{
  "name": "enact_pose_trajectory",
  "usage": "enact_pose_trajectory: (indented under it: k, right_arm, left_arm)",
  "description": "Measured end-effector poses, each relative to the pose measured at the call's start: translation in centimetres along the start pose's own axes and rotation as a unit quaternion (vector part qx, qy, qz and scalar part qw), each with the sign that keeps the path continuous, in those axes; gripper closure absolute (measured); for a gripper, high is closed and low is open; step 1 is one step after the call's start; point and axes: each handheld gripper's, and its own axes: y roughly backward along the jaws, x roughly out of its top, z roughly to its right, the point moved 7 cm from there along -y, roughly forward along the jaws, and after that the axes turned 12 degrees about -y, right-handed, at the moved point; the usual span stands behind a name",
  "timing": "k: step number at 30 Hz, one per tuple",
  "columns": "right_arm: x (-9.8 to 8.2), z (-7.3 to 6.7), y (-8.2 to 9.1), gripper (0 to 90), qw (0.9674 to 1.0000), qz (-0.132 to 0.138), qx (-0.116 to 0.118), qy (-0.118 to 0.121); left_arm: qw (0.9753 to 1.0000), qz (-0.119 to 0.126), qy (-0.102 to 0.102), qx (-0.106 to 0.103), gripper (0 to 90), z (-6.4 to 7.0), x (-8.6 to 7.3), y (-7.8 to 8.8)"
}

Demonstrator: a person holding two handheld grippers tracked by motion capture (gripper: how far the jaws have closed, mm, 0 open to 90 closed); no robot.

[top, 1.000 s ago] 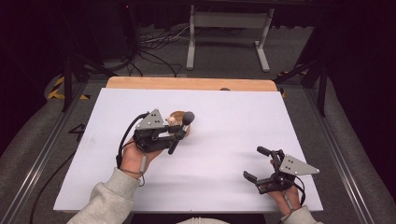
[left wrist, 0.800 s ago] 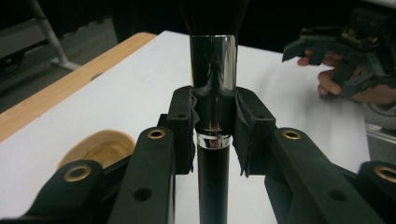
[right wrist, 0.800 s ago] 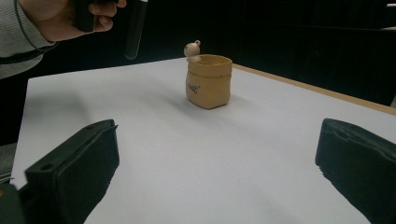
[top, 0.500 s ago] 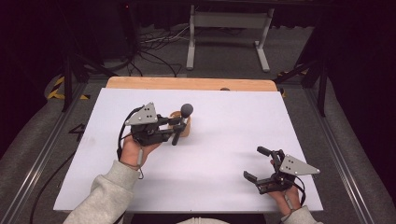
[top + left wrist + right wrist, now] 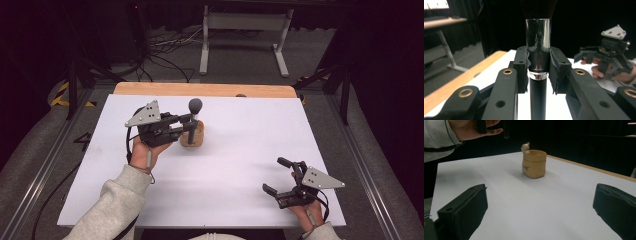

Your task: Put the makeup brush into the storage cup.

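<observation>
**Item: makeup brush held above holder cup, insertion step**

Left gripper (image 5: 186, 125): clamped on a black-handled makeup brush with chrome ferrule and dark bristle head (image 5: 538, 53), held upright, bristles up. Directly below its jaws: small tan ceramic cup with a bear figure on the rim (image 5: 534, 163), standing on the white table sheet (image 5: 240, 150). In the right gripper view the handle tip hangs above the cup, apart from it.

Right gripper (image 5: 285, 176): jaws spread wide, empty, well apart from the cup.

Judged step: brush carried over cup. Next move calls for a straight descent, handle centred in the mouth.

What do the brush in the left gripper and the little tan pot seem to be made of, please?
Brush: polished metal ferrule, mirror-bright with reflections; glossy black handle, perhaps plastic or lacquered wood; dark bristles.
Pot: matte tan, likely ceramic or resin, judging by the moulded figure on its rim.
</observation>
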Motion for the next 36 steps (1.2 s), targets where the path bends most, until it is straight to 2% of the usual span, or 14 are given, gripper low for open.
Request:
enact_pose_trajectory:
  k: [4,6,17,18,20,21,30,36]
  right_arm:
    - [0.0,-0.1,0.0,0.0,1.0000,-0.001,0.001,0.003]
    - [0.0,-0.1,-0.1,0.0,1.0000,0.000,0.002,0.002]
    - [0.0,0.0,0.1,0.0,1.0000,0.002,0.002,0.000]
    - [0.0,0.0,0.1,0.0,1.0000,0.002,0.002,0.000]
    - [0.0,-0.1,0.1,0.0,1.0000,0.002,0.003,-0.002]
    - [0.0,-0.1,0.2,0.0,1.0000,0.002,0.003,-0.001]
    - [0.1,-0.2,0.3,0.0,1.0000,0.004,0.005,0.000]
    - [0.1,-0.3,0.3,0.0,1.0000,0.004,0.006,0.002]
  left_arm:
    - [1.0000,0.003,0.003,0.008,70.6,-0.3,0.1,-0.3]
    - [0.9999,0.000,0.016,0.007,70.5,-0.5,0.1,-0.5]
    - [0.9987,0.017,0.015,0.046,70.3,-2.1,-0.2,-1.0]
    - [0.9982,0.016,0.013,0.057,70.3,-2.4,-0.3,-1.1]
    - [0.9980,0.015,0.014,0.060,70.3,-2.6,-0.3,-1.1]
    - [0.9973,0.015,0.013,0.071,70.3,-3.0,-0.4,-1.2]
    - [0.9952,0.020,0.019,0.094,70.3,-4.1,-1.1,-1.8]
    - [0.9944,0.018,0.012,0.103,70.3,-4.7,-1.6,-2.5]
